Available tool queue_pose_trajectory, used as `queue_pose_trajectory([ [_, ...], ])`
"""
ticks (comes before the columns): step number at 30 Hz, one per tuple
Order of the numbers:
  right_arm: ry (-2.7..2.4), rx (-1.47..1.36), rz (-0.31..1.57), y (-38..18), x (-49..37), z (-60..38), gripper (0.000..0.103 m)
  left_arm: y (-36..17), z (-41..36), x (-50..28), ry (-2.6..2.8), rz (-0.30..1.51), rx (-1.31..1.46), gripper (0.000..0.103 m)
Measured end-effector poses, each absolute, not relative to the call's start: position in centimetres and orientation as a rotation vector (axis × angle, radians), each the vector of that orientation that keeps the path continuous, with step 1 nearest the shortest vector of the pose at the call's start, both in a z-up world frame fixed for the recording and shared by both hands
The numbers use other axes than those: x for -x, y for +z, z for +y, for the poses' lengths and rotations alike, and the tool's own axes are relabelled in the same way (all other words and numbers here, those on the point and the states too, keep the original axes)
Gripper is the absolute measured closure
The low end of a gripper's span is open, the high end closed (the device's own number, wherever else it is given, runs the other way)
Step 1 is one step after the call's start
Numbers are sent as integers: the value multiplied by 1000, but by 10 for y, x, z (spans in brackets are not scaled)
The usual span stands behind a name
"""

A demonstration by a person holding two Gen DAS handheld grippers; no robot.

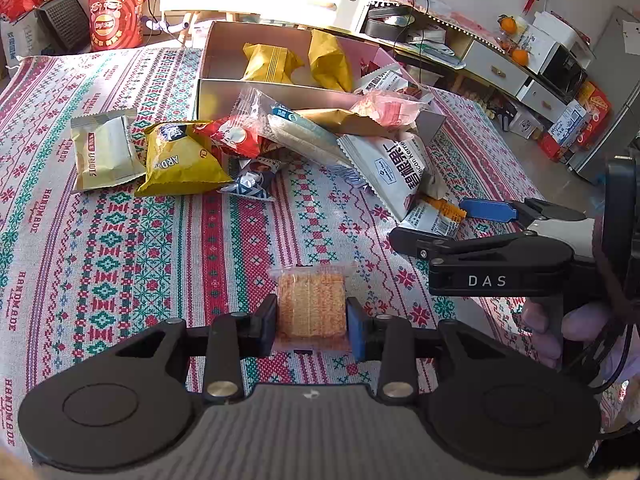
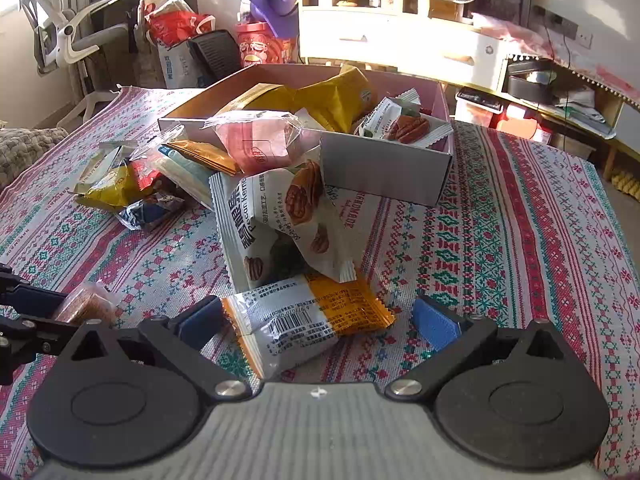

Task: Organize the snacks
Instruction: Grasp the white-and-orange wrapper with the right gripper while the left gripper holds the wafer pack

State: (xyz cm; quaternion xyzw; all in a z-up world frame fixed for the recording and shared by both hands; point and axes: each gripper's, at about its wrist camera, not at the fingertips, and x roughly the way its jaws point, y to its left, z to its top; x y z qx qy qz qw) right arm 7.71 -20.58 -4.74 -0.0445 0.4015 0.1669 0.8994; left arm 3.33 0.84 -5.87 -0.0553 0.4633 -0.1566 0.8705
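My left gripper point(image 1: 311, 322) is shut on a clear-wrapped orange crispy cake point(image 1: 311, 307), low over the patterned cloth; the cake also shows in the right wrist view point(image 2: 86, 307). My right gripper point(image 2: 318, 322) is open, its blue pads on either side of an orange-and-grey snack packet point(image 2: 304, 320) lying on the cloth. Behind that packet leans a white pecan packet point(image 2: 280, 224). A pile of snack packets point(image 1: 248, 140) lies in front of an open cardboard box point(image 1: 224, 52) that holds two yellow packets point(image 1: 272, 64).
A pink packet point(image 2: 256, 142) rests on the box's front wall. A pale green packet point(image 1: 106, 152) and a yellow ARD bag point(image 1: 180, 164) lie left of the pile. Cabinets, a red bucket point(image 1: 114, 14) and room clutter stand beyond the cloth.
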Motion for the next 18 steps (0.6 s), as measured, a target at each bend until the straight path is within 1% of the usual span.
queue_pose_trajectory([
  [5,380,109,825,-43,-75,-204,21,-59,8,-35,-328,969,117,62],
  [13,390,123,825,-41,-72,-200,30,-59,8,-35,-326,968,114,62],
  [14,391,126,826,-40,-70,-199,36,-59,8,-35,-326,967,113,62],
  [15,400,121,827,-39,-69,-199,39,-59,8,-36,-326,967,113,62],
  [18,401,133,832,-37,-67,-197,41,-59,9,-36,-324,966,114,62],
])
